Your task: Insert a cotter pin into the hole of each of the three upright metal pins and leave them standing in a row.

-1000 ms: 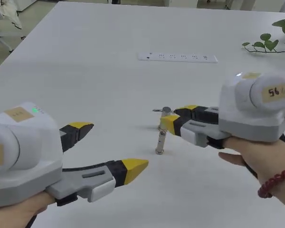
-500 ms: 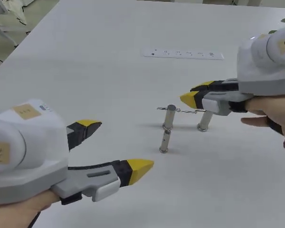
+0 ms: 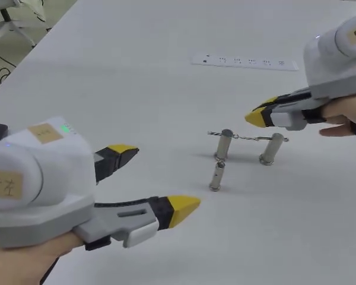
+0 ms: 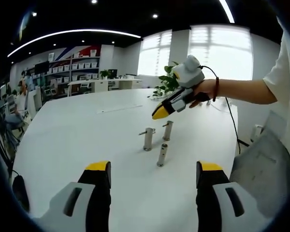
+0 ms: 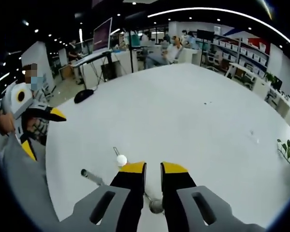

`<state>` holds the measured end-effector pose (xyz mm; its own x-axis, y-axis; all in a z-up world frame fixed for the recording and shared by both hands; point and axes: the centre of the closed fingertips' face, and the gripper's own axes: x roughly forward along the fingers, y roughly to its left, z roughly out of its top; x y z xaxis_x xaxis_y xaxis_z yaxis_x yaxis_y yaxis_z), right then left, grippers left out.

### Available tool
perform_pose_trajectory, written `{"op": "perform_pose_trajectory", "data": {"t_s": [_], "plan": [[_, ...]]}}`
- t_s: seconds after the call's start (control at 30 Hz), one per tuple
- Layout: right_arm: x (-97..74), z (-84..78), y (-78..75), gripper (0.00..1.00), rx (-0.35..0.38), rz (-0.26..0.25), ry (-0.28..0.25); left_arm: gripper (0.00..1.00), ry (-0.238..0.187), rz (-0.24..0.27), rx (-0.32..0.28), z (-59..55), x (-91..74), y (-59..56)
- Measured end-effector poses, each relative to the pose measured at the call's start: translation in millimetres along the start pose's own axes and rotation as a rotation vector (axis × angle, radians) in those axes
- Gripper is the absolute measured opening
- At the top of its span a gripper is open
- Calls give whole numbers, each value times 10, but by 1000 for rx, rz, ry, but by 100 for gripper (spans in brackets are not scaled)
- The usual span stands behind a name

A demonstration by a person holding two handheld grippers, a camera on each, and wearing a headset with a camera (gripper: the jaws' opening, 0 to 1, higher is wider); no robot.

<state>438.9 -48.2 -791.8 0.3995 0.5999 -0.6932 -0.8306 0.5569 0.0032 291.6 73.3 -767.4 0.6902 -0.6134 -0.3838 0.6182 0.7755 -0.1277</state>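
White worktop (image 3: 136, 77); three upright silver metal pins (image 3: 224, 145) stand centre-right; our left tool (image 3: 157, 178) gapes wide, empty; right tool (image 3: 259, 117) barely parted, empty; we'd lift it clear of the thin wire cotter pins (image 3: 249, 138).

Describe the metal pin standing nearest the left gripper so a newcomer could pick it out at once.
On the white table, on the near side of the power strip, three small metal pins stand upright. Take the front pin, alone and closest to the person; the two back pins, left and right, carry thin wire across their tops, and it shows none.
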Motion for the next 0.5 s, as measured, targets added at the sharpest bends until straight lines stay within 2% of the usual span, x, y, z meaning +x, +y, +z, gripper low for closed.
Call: {"op": "perform_pose_trajectory", "data": {"t_s": [0.27, 0.33, 0.4, 0.5], "plan": [[141, -190, -208, 13, -92, 40, 137, 70, 6, 4, -8, -25, 20, 26], [162, -213, -222, 13, -104, 50, 149, 70, 8, 4, -11, -36, 25, 29], [190, -298, -238, 13, -128, 81, 204, 70, 11, 5, -13, -49, 29, 31], [239, -342, -240, 13, -176, 109, 228, 70, 14, 4, -14, -59, 32, 36]]}}
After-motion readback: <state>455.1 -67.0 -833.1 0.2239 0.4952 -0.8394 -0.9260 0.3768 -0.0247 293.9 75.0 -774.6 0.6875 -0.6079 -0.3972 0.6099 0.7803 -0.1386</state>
